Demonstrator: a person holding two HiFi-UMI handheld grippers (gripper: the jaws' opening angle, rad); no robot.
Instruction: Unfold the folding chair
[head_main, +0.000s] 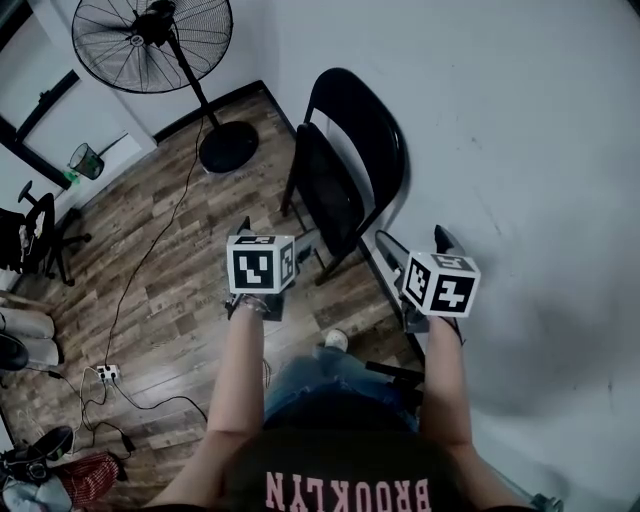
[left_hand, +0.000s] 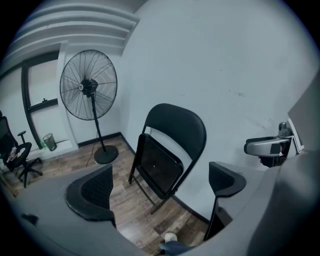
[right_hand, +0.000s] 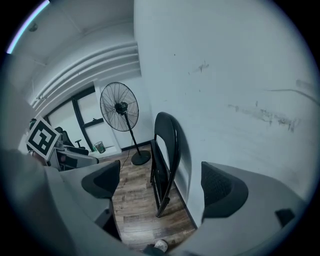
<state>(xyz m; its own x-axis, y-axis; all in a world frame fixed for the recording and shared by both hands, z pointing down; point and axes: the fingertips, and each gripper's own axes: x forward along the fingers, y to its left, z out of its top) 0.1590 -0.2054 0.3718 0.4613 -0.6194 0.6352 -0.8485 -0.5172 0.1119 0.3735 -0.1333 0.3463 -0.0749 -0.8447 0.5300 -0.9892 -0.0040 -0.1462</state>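
We are holding a gripper in each hand, arms stretched out over the wooden floor (head_main: 180, 300), with one shoe (head_main: 337, 340) showing just beneath them. The left gripper (left_hand: 159, 186) is carrying its marker cube (head_main: 260, 265) on top, and its fingers (left_hand: 95, 194) are standing wide apart, released, grasping nothing. The right gripper (right_hand: 162, 185) is sitting near the white wall (head_main: 520, 150), and its fingers (right_hand: 220, 190) are likewise spread and released, with only floor and wall showing between them. At the near left a power strip (head_main: 108, 373) is lying on the floor, and a thin cable (head_main: 150, 260) is trailing away from it towards the far side. Farther out on the left an office chair (head_main: 35, 235) is standing. Ahead of both grippers, and well apart from them, the black folding chair (head_main: 345, 170) is standing folded, its seat flipped up against the backrest, right beside the wall on the right. Beyond it, to the far left, a pedestal fan (head_main: 150, 40) is standing on its round base, and a small green bin (head_main: 85, 160) is sitting by the far left wall.
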